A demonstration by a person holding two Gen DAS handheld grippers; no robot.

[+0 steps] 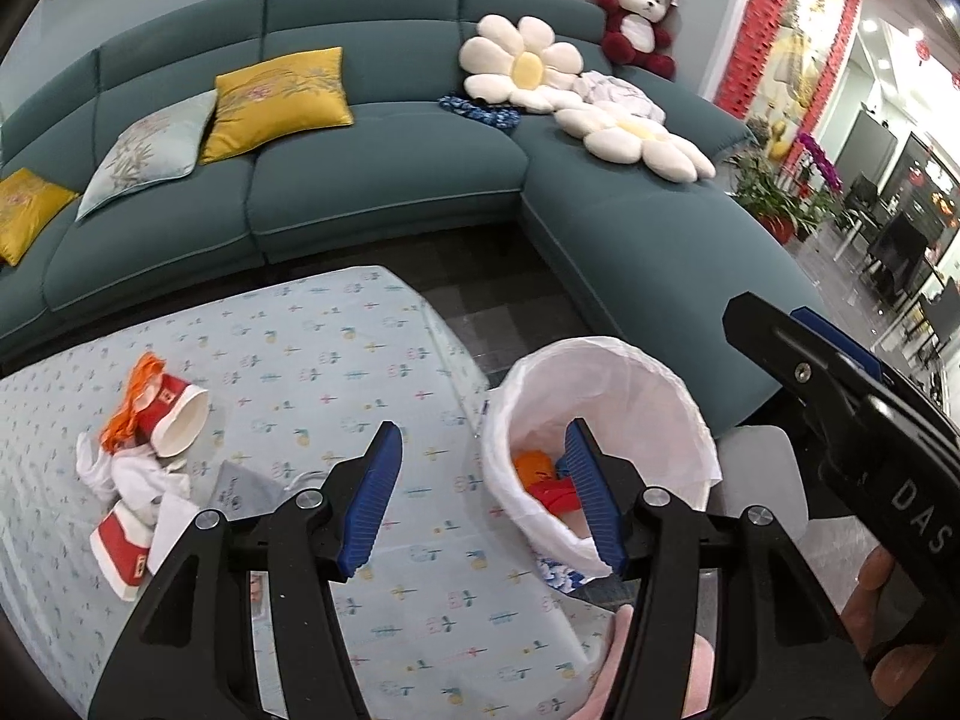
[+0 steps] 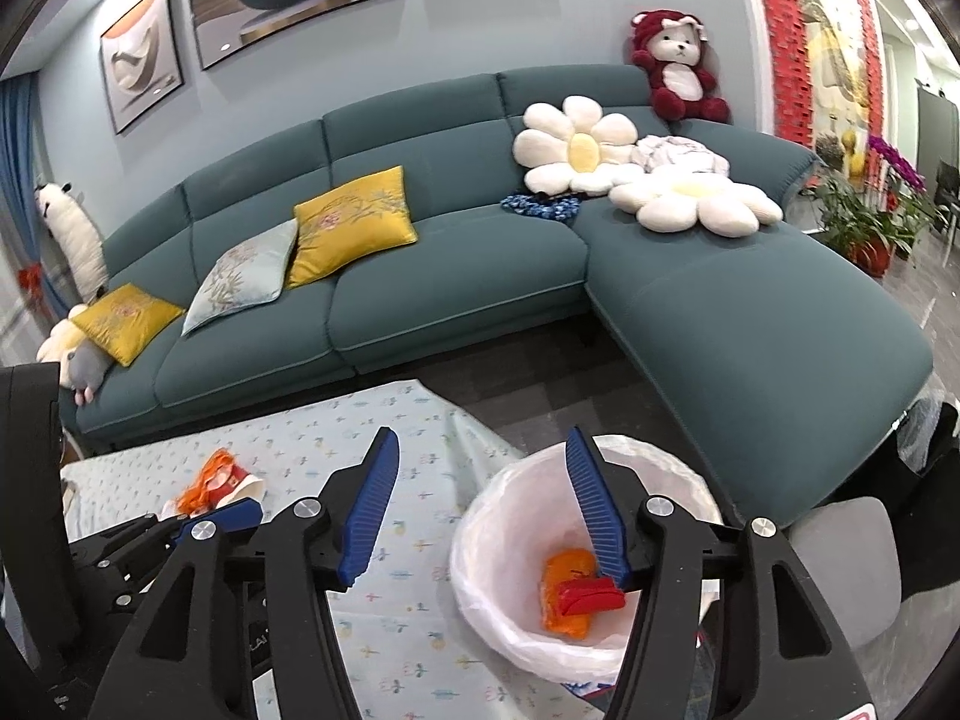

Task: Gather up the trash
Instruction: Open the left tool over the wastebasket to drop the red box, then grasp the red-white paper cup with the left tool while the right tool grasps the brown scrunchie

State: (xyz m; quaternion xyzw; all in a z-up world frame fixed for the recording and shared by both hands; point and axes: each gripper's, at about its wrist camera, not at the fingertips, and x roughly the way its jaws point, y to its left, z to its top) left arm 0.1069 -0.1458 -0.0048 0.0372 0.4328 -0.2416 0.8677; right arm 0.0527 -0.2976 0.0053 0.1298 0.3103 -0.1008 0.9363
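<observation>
A trash bin with a white liner (image 1: 606, 414) (image 2: 516, 516) stands beside the table's right edge, holding orange and red wrappers (image 2: 573, 597). On the table (image 1: 312, 348) at the left lies a pile of trash: a red and white paper cup (image 1: 177, 414), an orange wrapper (image 1: 129, 405), crumpled white tissue (image 1: 129, 474) and a second red cup (image 1: 120, 546). My left gripper (image 1: 480, 492) is open and empty over the table edge and bin. My right gripper (image 2: 480, 504) is open and empty above the bin rim. The left gripper's fingers (image 2: 228, 513) also show in the right wrist view.
A teal sectional sofa (image 2: 456, 294) runs behind the table and along the right, with cushions, flower pillows and a red plush bear (image 2: 678, 66). Dark floor lies between table and sofa. A grey stool (image 2: 852, 552) stands right of the bin. Potted plants (image 2: 864, 222) stand far right.
</observation>
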